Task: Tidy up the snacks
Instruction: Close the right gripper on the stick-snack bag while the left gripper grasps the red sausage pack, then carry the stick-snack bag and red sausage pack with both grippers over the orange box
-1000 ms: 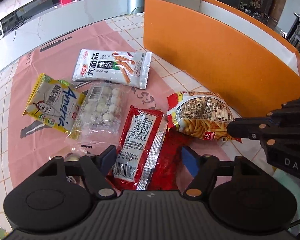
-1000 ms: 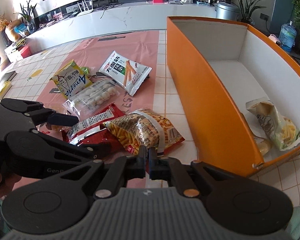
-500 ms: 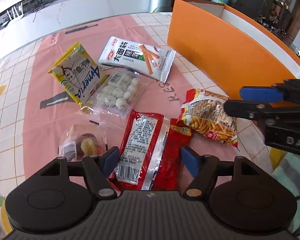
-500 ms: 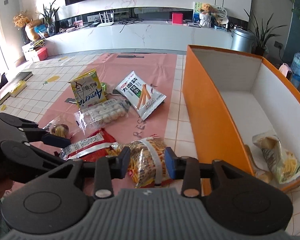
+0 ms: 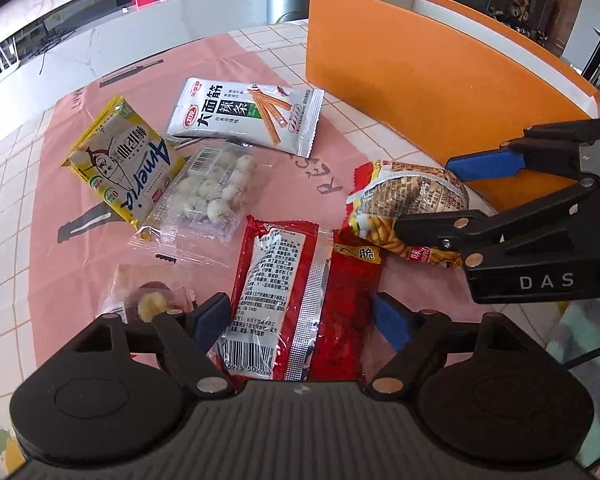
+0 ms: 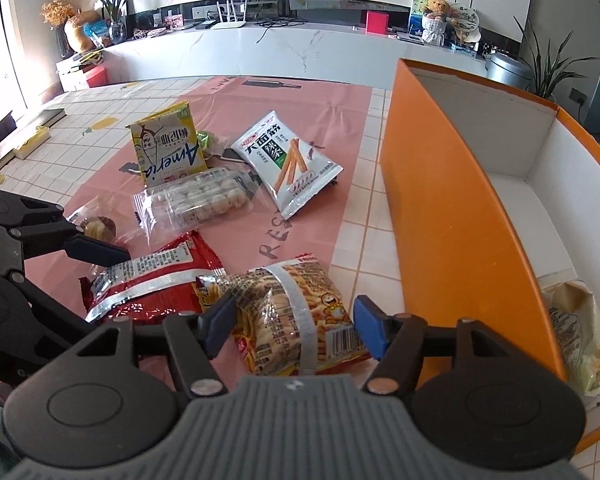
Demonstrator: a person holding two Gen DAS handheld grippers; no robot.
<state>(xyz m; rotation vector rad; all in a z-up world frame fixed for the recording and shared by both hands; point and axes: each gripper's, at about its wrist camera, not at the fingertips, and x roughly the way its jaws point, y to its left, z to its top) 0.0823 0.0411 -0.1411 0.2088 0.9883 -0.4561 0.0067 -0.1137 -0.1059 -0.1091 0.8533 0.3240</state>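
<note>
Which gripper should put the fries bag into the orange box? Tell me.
Right. The right gripper has just been opening and its jaws straddle the fries bag, with the orange box directly beside it. The left gripper is open over the red packet, farther from the box.

The right gripper (image 6: 294,326), jaws just opening, straddles the fries packet (image 6: 296,312) without pressing it, with the red packet (image 6: 152,280) at nine o'clock, the orange box (image 6: 452,216) at three and the left gripper (image 6: 96,252) at ten.
</note>
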